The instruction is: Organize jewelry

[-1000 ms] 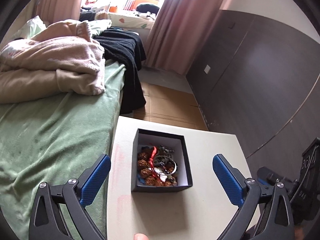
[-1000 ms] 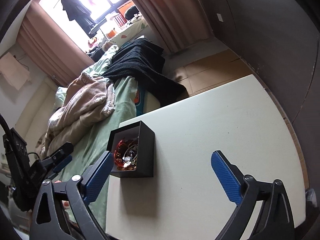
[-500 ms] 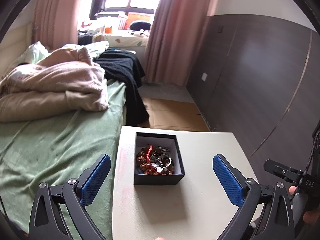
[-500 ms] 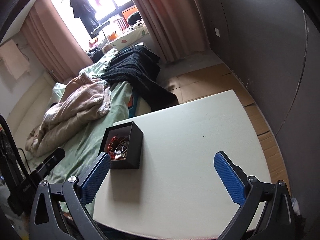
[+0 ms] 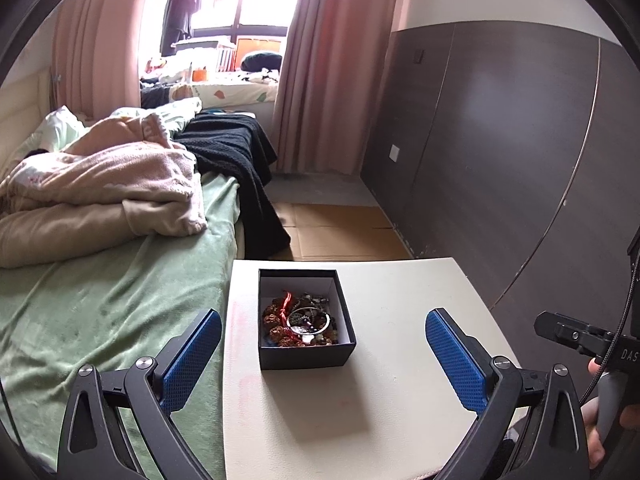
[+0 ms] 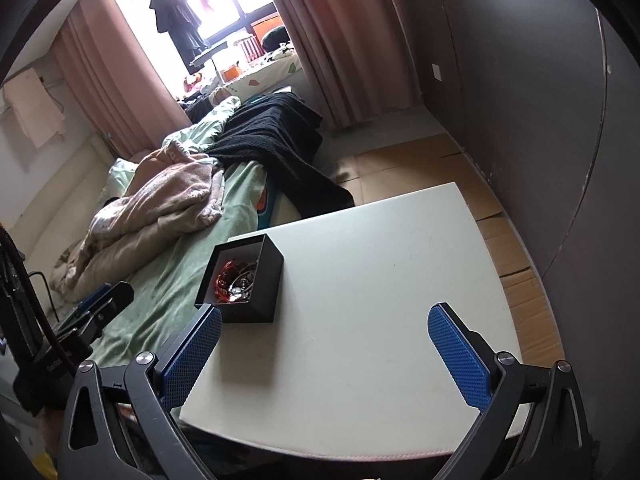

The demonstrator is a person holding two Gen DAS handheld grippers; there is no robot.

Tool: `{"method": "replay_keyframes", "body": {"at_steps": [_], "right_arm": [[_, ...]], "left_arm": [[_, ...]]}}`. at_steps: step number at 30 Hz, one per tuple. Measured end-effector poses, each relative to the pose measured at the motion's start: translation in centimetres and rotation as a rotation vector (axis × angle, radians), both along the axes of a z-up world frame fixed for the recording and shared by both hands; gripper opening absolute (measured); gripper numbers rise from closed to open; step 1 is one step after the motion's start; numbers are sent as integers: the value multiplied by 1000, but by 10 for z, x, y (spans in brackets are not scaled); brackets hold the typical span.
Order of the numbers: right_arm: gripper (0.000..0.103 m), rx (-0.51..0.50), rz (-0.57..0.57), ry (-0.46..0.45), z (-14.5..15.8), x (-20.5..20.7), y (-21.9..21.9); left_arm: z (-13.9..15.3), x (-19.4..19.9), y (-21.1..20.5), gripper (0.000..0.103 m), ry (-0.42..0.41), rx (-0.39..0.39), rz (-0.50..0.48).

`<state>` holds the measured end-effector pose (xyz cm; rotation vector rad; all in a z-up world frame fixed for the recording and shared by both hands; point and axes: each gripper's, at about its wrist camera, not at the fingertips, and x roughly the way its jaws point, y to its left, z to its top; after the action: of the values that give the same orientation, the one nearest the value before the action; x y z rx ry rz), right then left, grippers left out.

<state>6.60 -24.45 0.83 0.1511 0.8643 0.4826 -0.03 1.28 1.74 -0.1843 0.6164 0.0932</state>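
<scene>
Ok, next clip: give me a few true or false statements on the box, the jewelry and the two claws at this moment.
1. The box has its lid on. False: it is open, with jewelry showing inside.
2. Both claws are open and hold nothing. True: left claw, right claw.
3. The box sits nearer the table edge that runs along the bed. True.
4. Jewelry lies loose on the table. False: all that shows is in the box.
5. The right claw touches the box. False: it is apart from it.
</scene>
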Motion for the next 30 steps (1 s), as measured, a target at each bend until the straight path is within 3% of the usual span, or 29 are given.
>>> {"method": "replay_keyframes", "body": {"at_steps": [30], "right_arm": [[103,-10,10,2,0,-5,3]], "left_arm": [[-4,-2,-1,102,6,-9,0]]}}
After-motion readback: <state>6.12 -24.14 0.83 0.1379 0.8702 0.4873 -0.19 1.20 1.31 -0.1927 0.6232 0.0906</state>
